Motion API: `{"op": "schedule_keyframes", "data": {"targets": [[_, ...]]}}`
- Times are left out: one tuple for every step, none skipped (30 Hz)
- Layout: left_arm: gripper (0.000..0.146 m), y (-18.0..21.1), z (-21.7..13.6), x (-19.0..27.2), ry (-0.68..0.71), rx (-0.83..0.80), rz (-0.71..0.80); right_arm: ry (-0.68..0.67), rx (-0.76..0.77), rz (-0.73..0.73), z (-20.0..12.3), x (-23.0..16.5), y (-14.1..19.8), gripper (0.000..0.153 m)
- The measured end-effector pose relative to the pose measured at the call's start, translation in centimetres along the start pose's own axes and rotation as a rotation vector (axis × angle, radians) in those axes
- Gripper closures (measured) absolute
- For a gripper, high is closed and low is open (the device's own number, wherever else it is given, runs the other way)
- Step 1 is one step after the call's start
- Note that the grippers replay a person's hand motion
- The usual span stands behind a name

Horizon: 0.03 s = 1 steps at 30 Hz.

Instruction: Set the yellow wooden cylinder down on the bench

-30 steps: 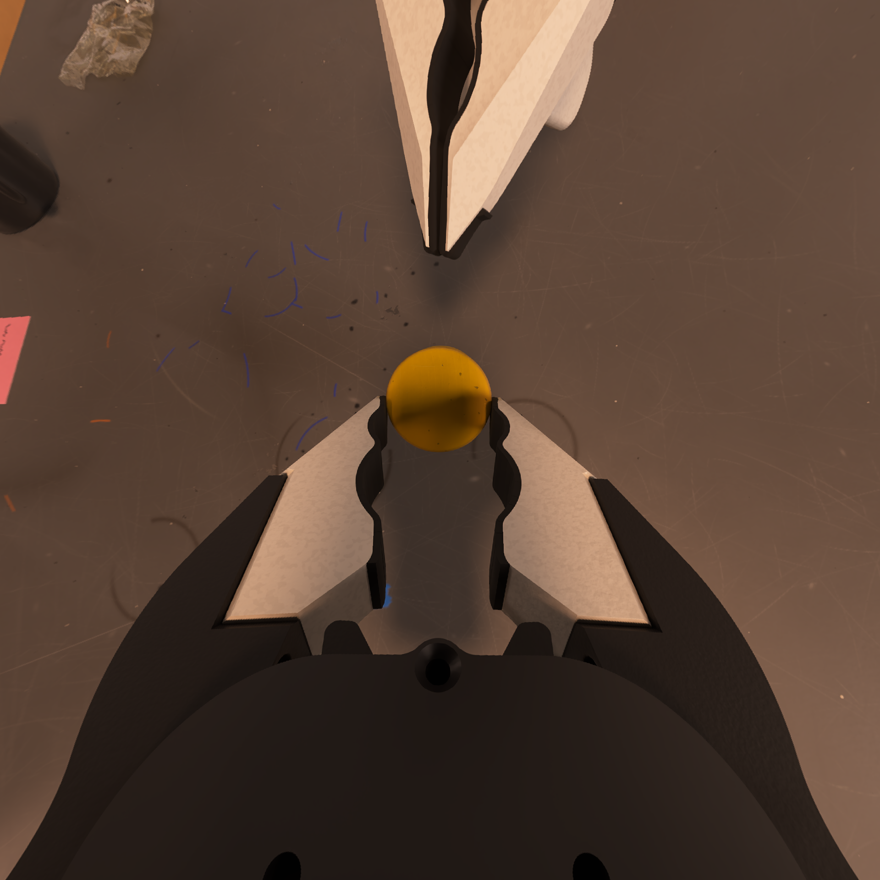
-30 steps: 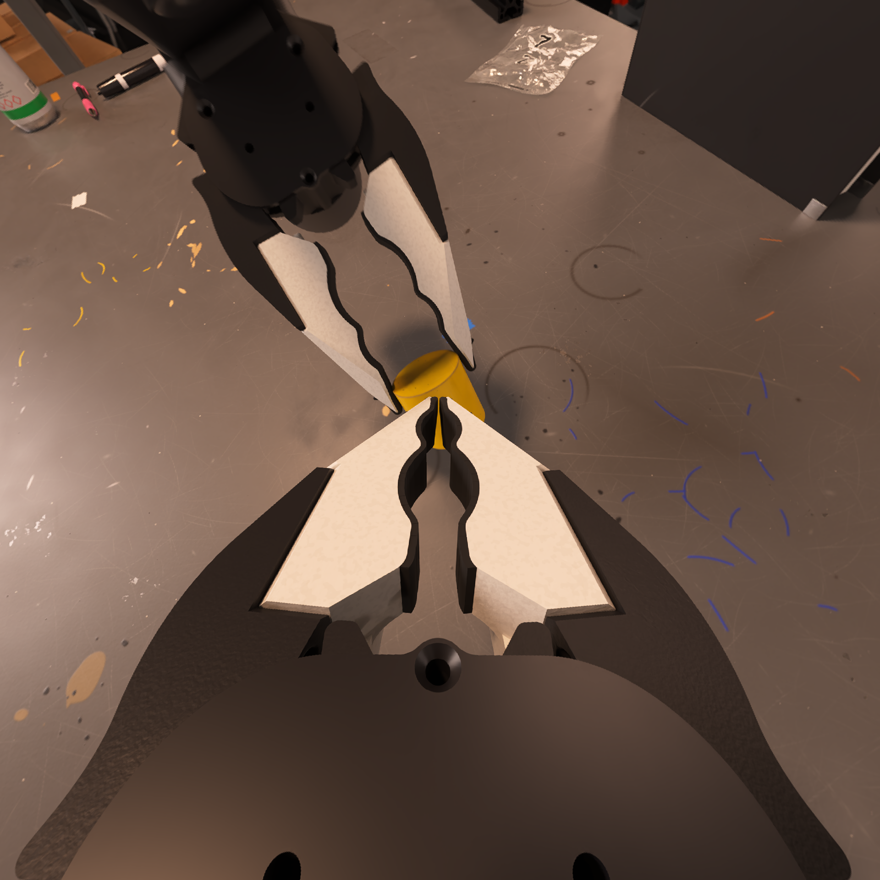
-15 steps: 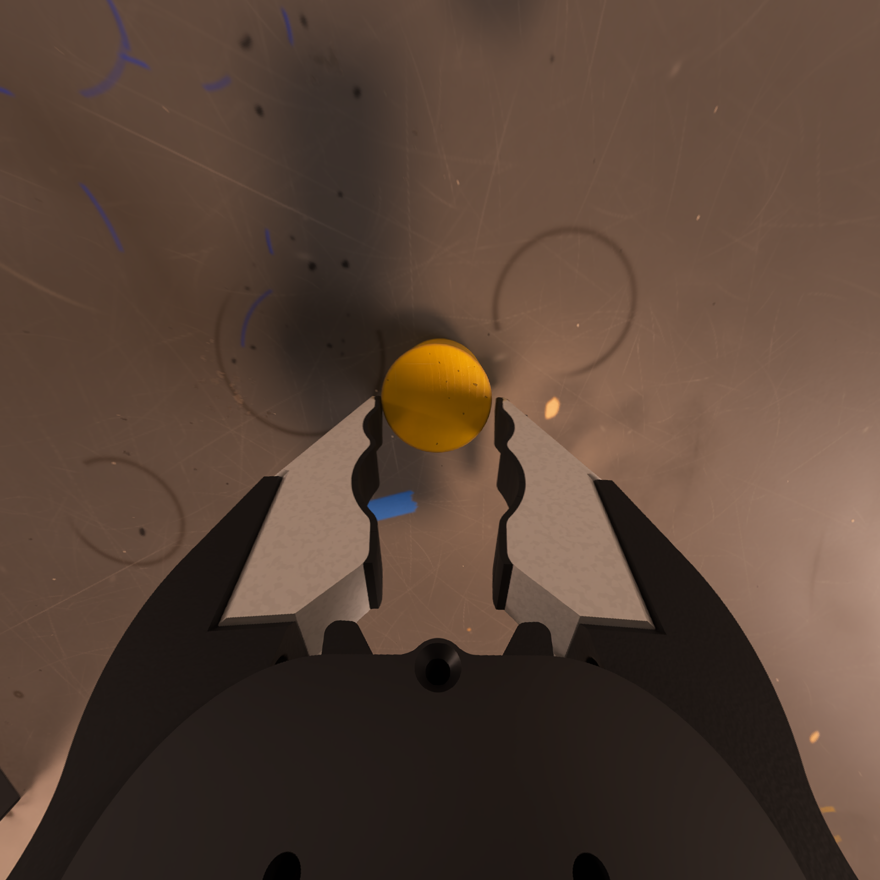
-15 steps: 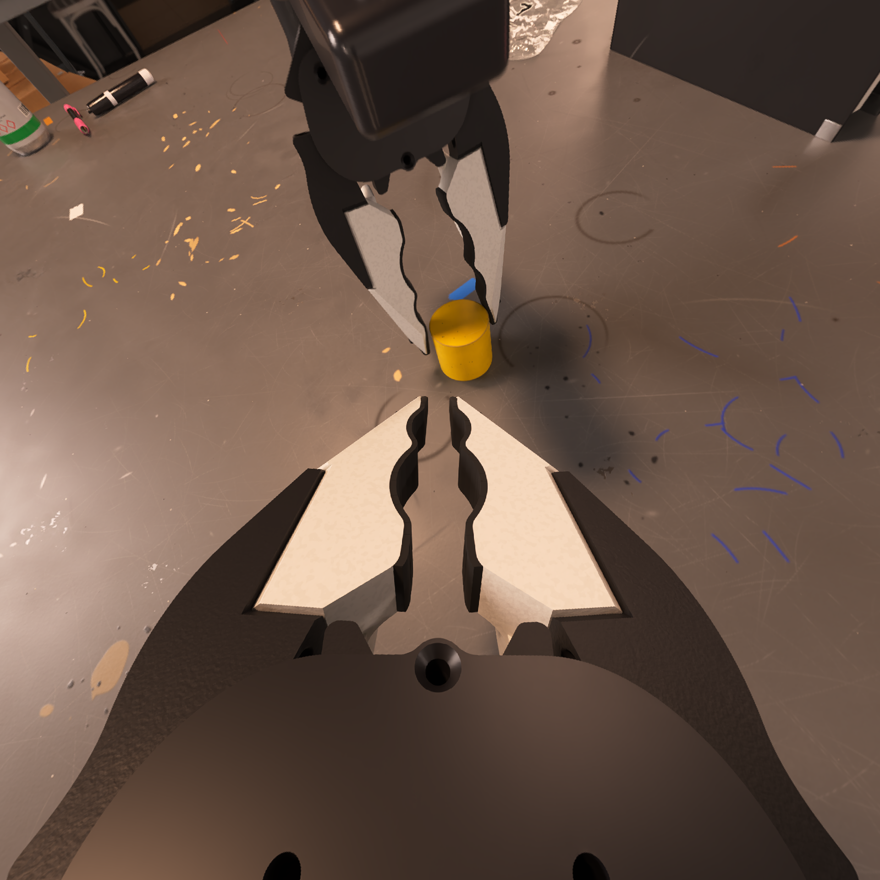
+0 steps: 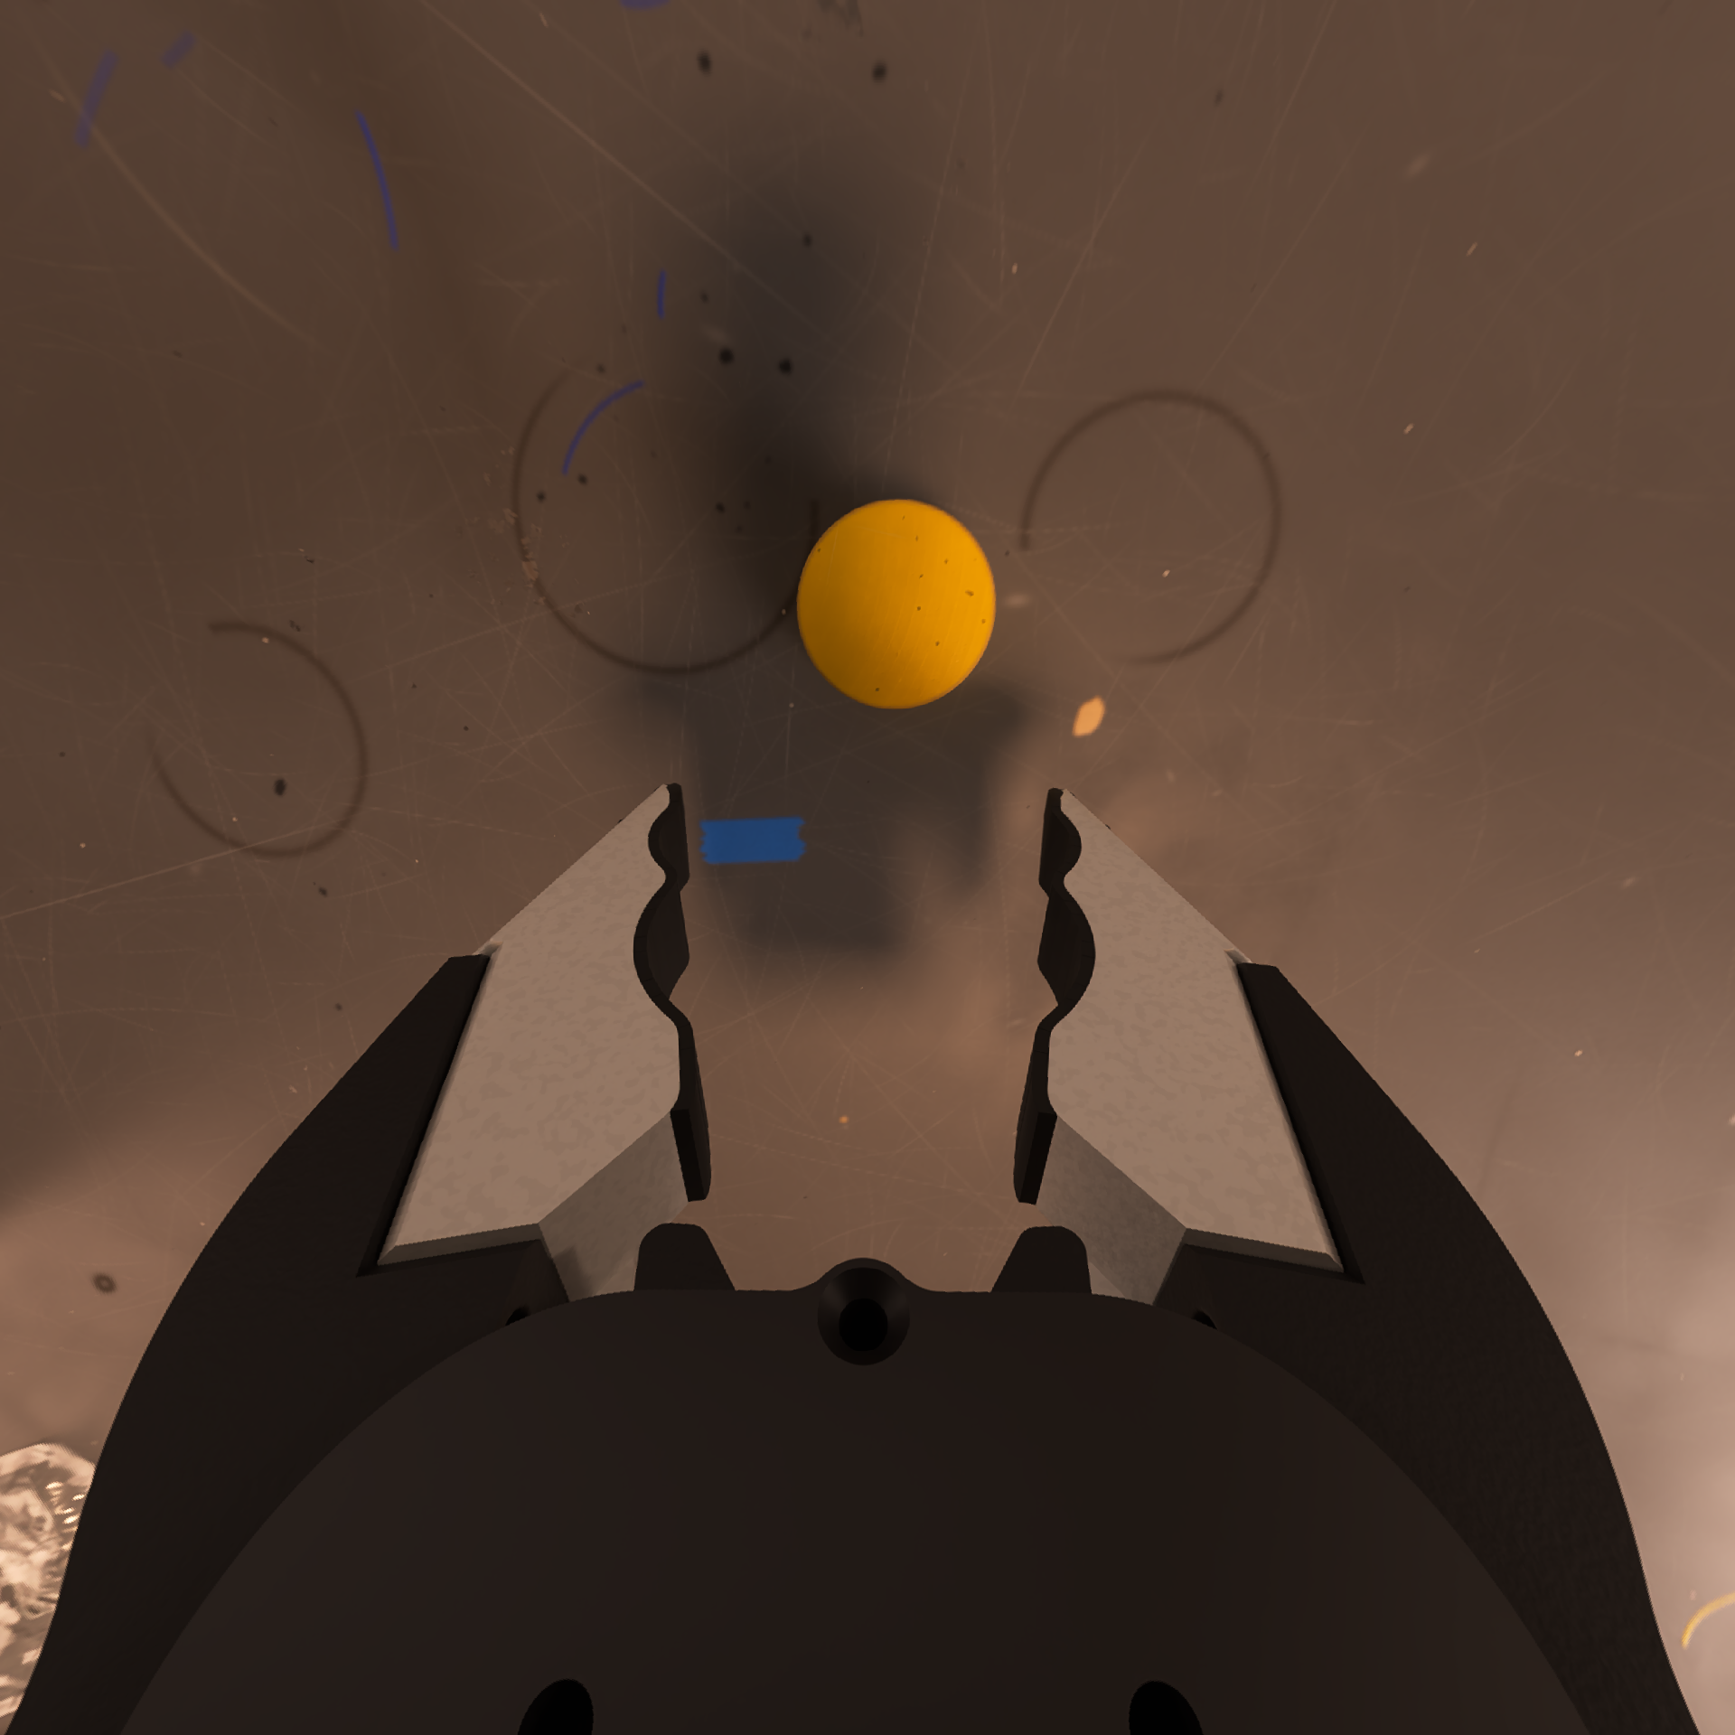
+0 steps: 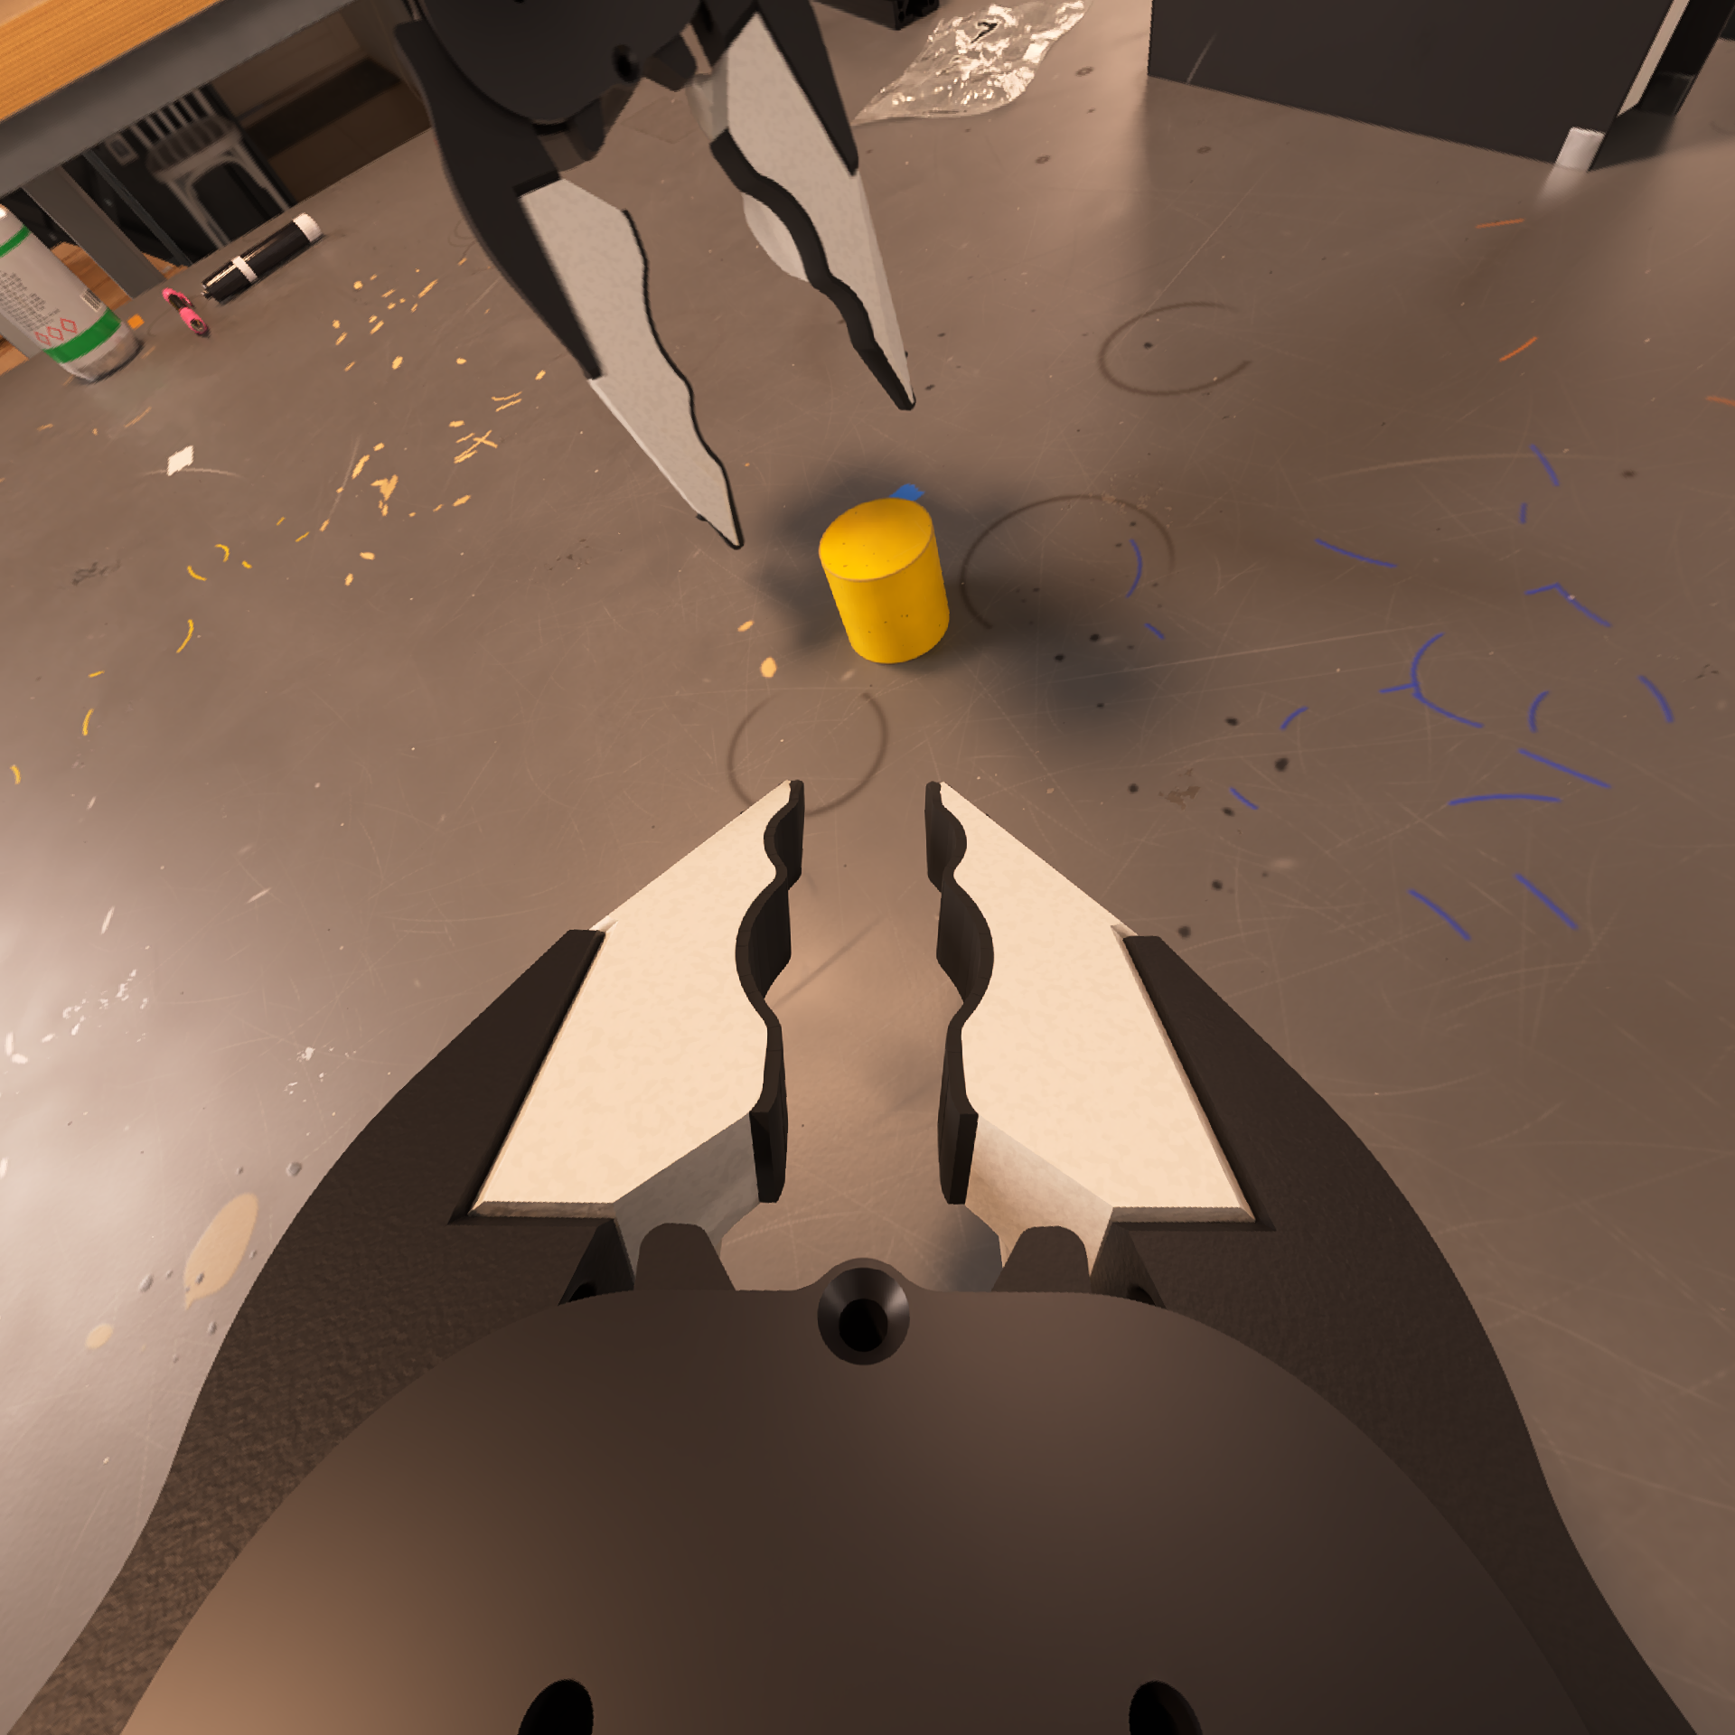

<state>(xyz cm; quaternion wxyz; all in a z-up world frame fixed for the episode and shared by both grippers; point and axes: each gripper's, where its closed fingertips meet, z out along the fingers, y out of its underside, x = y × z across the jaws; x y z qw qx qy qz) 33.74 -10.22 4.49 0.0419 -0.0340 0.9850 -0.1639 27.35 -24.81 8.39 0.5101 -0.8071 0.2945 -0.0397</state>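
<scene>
The yellow wooden cylinder (image 6: 885, 580) stands upright on the scratched brown bench (image 6: 1314, 986), free of both grippers. In the left wrist view I look straight down on its round top (image 5: 895, 604). My left gripper (image 5: 862, 798) is open and empty, above the cylinder; in the right wrist view it (image 6: 821, 474) hangs over the bench just behind and left of the cylinder. My right gripper (image 6: 864, 793) is open and empty, a short way in front of the cylinder.
A small blue tape piece (image 5: 752, 839) lies by the cylinder. A crumpled clear bag (image 6: 976, 56) lies at the back. A white-and-green can (image 6: 56, 314), a black marker (image 6: 263, 255) and a pink item (image 6: 185, 312) sit at the far left. A dark panel (image 6: 1408, 66) stands at the back right.
My left gripper has let go of the cylinder, opened wide and risen. The cylinder now stands alone on the bench. My right gripper has opened and backed away.
</scene>
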Motion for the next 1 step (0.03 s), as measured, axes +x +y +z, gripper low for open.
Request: {"op": "schedule_keyframes", "data": {"targets": [[0.071, 0.15, 0.29, -0.18, 0.007, -0.026, 0.011, -0.002, 0.003, 0.004, 0.1, -0.02, 0.17, 0.127]]}}
